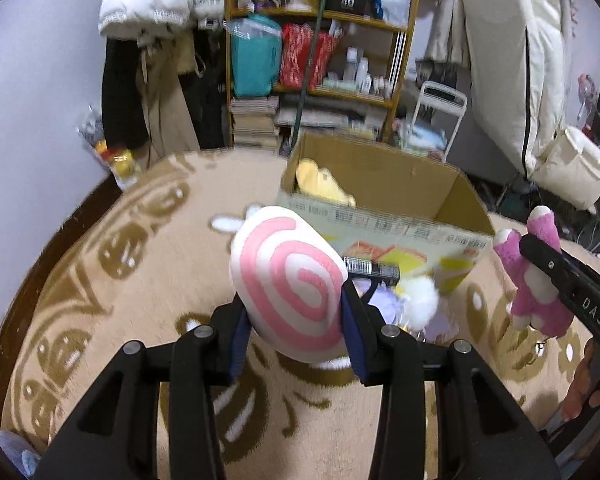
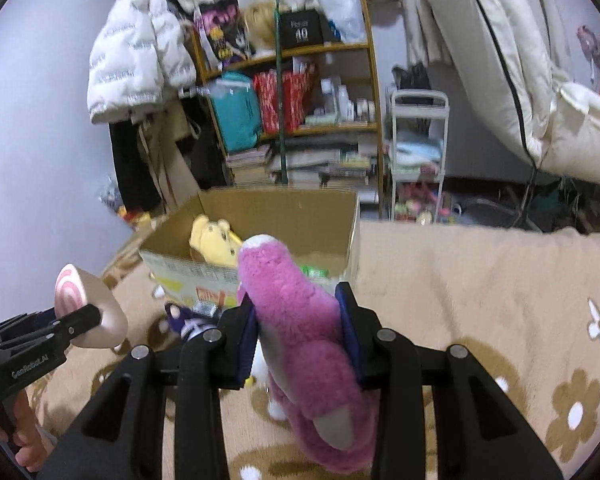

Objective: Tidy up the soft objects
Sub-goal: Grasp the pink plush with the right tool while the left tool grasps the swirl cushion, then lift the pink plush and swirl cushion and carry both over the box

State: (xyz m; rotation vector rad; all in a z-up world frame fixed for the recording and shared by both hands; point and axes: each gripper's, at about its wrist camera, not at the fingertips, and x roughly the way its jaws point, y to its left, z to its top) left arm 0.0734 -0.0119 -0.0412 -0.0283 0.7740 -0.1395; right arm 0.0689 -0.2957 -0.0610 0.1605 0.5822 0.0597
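Note:
My left gripper is shut on a white cushion with a pink spiral, held above the beige blanket, short of the open cardboard box. It also shows in the right wrist view. My right gripper is shut on a pink plush bear, also held near the box; the bear shows in the left wrist view. A yellow plush lies inside the box. A purple and white plush lies on the blanket in front of the box.
The beige patterned blanket covers the surface around the box. Behind it stand a cluttered wooden shelf, hanging coats and a white rolling cart. A white mattress leans at the right.

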